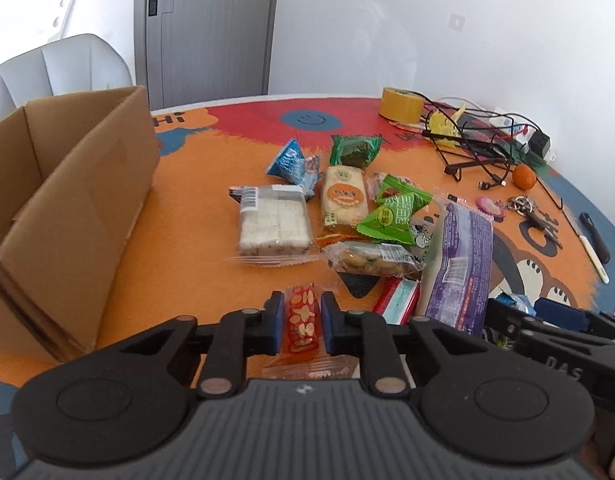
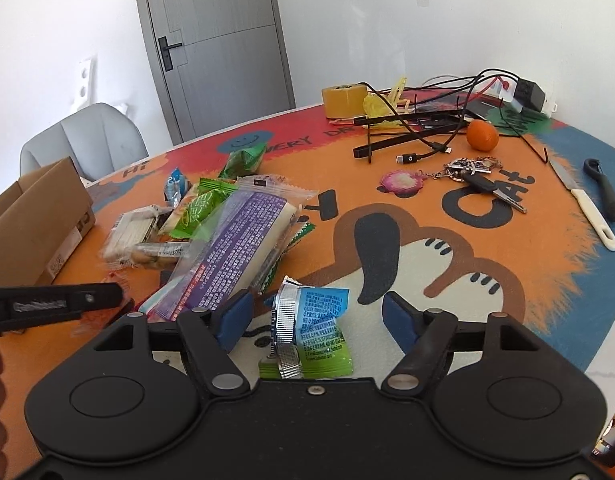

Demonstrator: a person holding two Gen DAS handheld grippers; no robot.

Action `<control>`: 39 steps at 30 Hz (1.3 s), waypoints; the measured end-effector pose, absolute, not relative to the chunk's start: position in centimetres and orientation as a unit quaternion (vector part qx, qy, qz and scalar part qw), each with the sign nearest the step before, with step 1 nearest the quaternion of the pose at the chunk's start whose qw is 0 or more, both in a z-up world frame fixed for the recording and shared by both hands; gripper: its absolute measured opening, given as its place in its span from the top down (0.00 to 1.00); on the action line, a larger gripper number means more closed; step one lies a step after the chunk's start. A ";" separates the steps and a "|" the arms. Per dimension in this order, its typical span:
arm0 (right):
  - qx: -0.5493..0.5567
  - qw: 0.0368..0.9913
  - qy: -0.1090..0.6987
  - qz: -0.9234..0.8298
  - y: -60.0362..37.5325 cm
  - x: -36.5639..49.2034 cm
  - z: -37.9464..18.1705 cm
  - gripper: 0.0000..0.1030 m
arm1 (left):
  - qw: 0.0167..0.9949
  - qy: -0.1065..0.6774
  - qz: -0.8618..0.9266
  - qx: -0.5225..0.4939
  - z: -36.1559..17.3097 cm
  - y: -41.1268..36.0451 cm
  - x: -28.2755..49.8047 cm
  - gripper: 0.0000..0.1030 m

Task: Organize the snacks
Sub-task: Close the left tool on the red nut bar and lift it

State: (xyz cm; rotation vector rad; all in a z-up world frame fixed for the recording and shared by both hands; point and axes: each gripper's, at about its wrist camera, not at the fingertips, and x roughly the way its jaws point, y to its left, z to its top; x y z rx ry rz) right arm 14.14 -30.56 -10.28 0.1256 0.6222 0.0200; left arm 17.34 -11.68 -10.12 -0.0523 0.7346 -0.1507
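Note:
My left gripper (image 1: 301, 308) is shut on a red and orange snack packet (image 1: 302, 322) low over the table. An open cardboard box (image 1: 59, 200) stands to its left, also in the right wrist view (image 2: 39, 216). A pile of snacks lies ahead: a white cake pack (image 1: 273, 224), an orange biscuit pack (image 1: 343, 198), green packets (image 1: 391, 212) and a long purple pack (image 1: 459, 264). My right gripper (image 2: 317, 312) is open, its blue pads on either side of a blue and green packet (image 2: 313, 332) on the table. The purple pack (image 2: 235, 248) lies to its left.
Round table with an orange cartoon mat (image 2: 427, 248). At the back right are a tape roll (image 1: 401, 105), tangled cables (image 2: 427, 120), an orange (image 2: 482, 135), keys (image 2: 475, 178), a knife (image 2: 587, 208) and a black tool (image 2: 605, 190). A grey chair (image 2: 83, 136) stands behind the table.

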 end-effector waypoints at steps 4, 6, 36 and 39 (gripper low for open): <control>0.047 0.951 0.306 0.014 -30.0 14.4 -10.6 0.55 | 0.935 0.348 -0.063 -0.039 -9.3 -10.3 16.7 0.92; 0.041 0.952 0.304 0.011 -29.8 14.4 -10.6 0.60 | 0.936 0.344 -0.058 -0.041 -9.1 -9.7 16.5 0.95; 0.071 0.953 0.293 0.032 -29.5 12.1 -9.0 0.66 | 0.925 0.371 -0.055 -0.055 -11.3 -10.4 16.8 0.57; 0.073 0.952 0.296 0.029 -29.6 12.2 -9.3 0.66 | 0.928 0.367 -0.055 -0.045 -11.5 -10.7 16.8 0.76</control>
